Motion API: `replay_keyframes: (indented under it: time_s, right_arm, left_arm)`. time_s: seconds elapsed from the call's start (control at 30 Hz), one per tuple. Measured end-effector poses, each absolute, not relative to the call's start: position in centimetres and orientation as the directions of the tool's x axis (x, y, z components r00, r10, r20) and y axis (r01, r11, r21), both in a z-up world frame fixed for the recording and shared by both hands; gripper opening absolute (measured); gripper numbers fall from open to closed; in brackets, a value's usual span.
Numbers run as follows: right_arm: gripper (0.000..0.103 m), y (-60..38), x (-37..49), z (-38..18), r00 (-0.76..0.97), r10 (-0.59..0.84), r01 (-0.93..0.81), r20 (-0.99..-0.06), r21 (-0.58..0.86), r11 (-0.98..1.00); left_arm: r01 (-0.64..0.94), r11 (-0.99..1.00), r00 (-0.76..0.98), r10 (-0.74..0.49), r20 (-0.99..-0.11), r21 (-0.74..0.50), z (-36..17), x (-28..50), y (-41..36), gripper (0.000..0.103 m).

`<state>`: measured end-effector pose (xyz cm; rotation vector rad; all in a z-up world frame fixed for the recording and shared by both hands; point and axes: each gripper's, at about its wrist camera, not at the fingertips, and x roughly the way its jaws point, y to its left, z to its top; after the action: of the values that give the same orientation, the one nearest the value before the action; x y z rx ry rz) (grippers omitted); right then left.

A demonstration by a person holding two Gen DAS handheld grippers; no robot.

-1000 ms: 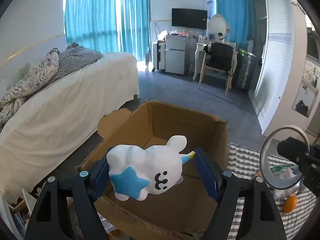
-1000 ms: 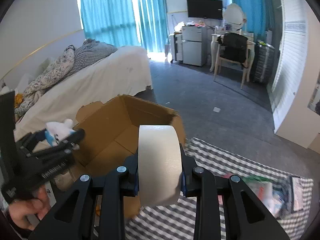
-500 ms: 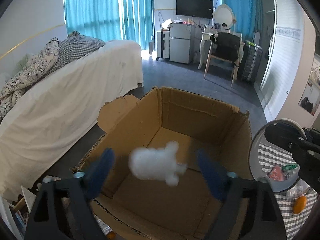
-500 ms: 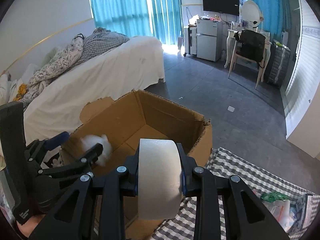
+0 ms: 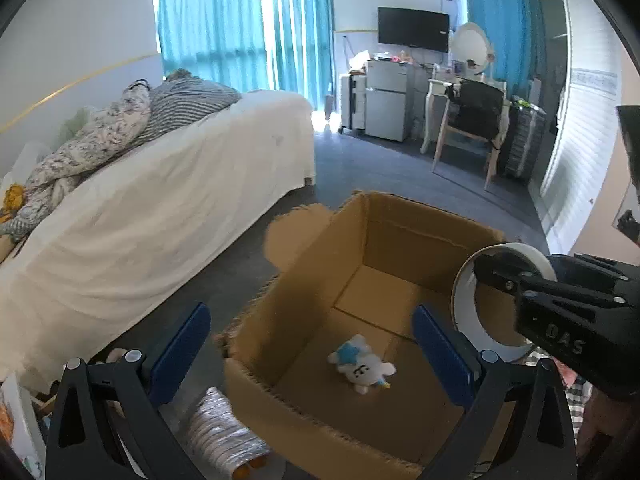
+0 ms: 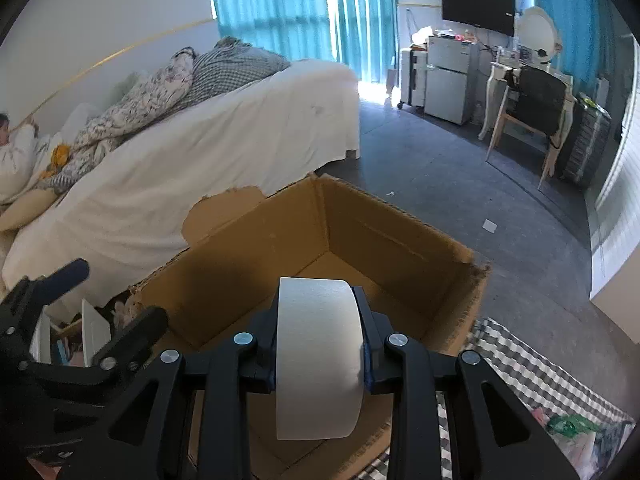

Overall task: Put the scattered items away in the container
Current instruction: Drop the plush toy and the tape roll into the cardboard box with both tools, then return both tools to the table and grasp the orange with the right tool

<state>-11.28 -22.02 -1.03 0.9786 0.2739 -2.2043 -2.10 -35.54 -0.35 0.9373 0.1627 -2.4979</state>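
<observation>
An open cardboard box [image 5: 420, 240] stands on the floor; it also shows in the right wrist view [image 6: 384, 232]. A white plush toy with a blue star [image 5: 361, 365] lies on the box floor. My left gripper [image 5: 312, 348] is open and empty above the box's near side. My right gripper [image 6: 320, 354] is shut on a roll of white tape [image 6: 318, 356] and holds it over the box's right edge. The tape roll [image 5: 496, 300] and right gripper also show at the right of the left wrist view.
A bed with a white sheet [image 5: 160, 200] lies left of the box. A checked cloth [image 6: 540, 384] with small items lies on the right. A silvery roll [image 5: 220, 436] lies by the box's near left corner. A chair, desk and fridge stand at the far wall.
My left gripper opened and the plush toy dropped into the box, where it now lies on the bottom. My right gripper moved the tape roll over the box.
</observation>
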Motion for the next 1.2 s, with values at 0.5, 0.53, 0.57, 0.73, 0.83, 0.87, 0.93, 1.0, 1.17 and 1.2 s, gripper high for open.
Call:
replay_keyframes:
  time_s: [0.5,0.53,0.57,0.73,0.83,0.87,0.93,1.0,1.17,1.2]
  right_arm:
    - [0.088,-19.0,-10.2,1.2,-0.616,-0.422,0.573,-0.665,-0.012,-0.819]
    - [0.088,-18.4,-10.0,1.4,-0.634,-0.405,0.558,-0.659,-0.027,-0.83]
    - [0.088,-17.4,-9.8,1.6,-0.655,-0.382,0.535,-0.653,-0.043,-0.844]
    - [0.088,-10.8,-9.0,2.2,-0.715,-0.267,0.413,-0.646,-0.081,-0.907]
    - [0.088,-6.0,-8.0,2.0,-0.735,-0.196,0.326,-0.649,-0.085,-0.941]
    - [0.088,-4.1,-7.6,1.8,-0.738,-0.173,0.295,-0.652,-0.082,-0.952]
    - [0.088,-1.0,-6.7,1.4,-0.739,-0.137,0.241,-0.659,-0.069,-0.968]
    - [0.088,2.3,-5.6,0.8,-0.733,-0.109,0.187,-0.671,-0.044,-0.981]
    - [0.088,8.9,-3.5,-1.9,-0.696,-0.054,0.084,-0.716,-0.006,-0.996]
    - [0.088,9.9,-3.3,-2.5,-0.687,-0.049,0.072,-0.725,-0.001,-0.997]
  left_arm:
    - [0.459,-0.887,-0.675,-0.379,-0.633,0.041,0.8,-0.2,-34.5,0.103]
    - [0.45,-0.892,-0.682,-0.372,-0.63,0.039,0.9,-0.2,-34.1,0.103]
    - [0.439,-0.897,-0.689,-0.364,-0.627,0.037,1.1,-0.3,-33.5,0.103]
    - [0.36,-0.933,-0.736,-0.286,-0.614,0.003,1.7,-0.9,-29.7,0.103]
    - [0.301,-0.954,-0.76,-0.235,-0.606,-0.008,1.8,-1.1,-26.8,0.103]
    - [0.282,-0.959,-0.765,-0.219,-0.605,-0.011,1.8,-1.2,-25.8,0.103]
    - [0.24,-0.971,-0.775,-0.18,-0.605,-0.019,1.7,-1.5,-23.5,0.103]
    - [0.2,-0.98,-0.782,-0.144,-0.606,-0.024,1.4,-1.5,-21.2,0.103]
    - [0.12,-0.992,-0.794,-0.074,-0.604,-0.037,0.7,-1.8,-16.3,0.103]
    - [0.106,-0.994,-0.792,-0.063,-0.607,-0.035,0.5,-1.8,-15.1,0.103]
